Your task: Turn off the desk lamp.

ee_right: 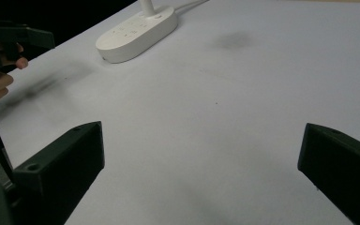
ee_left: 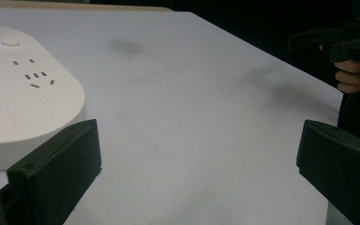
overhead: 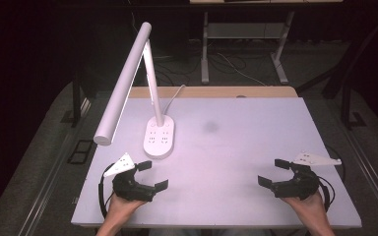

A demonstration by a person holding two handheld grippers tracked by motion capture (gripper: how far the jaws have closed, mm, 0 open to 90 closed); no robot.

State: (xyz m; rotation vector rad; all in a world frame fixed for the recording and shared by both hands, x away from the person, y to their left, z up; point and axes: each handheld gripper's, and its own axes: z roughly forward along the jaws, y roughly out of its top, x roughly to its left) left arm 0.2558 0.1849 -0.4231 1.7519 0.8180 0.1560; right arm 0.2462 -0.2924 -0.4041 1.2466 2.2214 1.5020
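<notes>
Both grippers sat low over the near edge of the pale grey table [overhead: 236,132], each held from below by a hand. The left gripper [overhead: 152,175] had its jaws spread wide with nothing between them; the right gripper [overhead: 272,172] likewise, jaws wide and empty.

The nearest thing to either was the white folding-arm desk lamp [overhead: 133,73], whose white oval base with socket slots [overhead: 158,139] stood on the far left part of the table, just beyond the left gripper. In the left gripper view that base [ee_left: 26,108] lay just beside the left-hand jaw, apart from it. In the right gripper view it sat well off, towards the top [ee_right: 138,33].

Judged as a starting stance: nothing gripped, no reach under way. The next move probably called for the left gripper to advance toward the lamp's base or upright stem, with the jaws narrowed to suit the part chosen.

Both forearms entered from the bottom edge, wrists level, jaws aimed inward toward the table's middle.
</notes>
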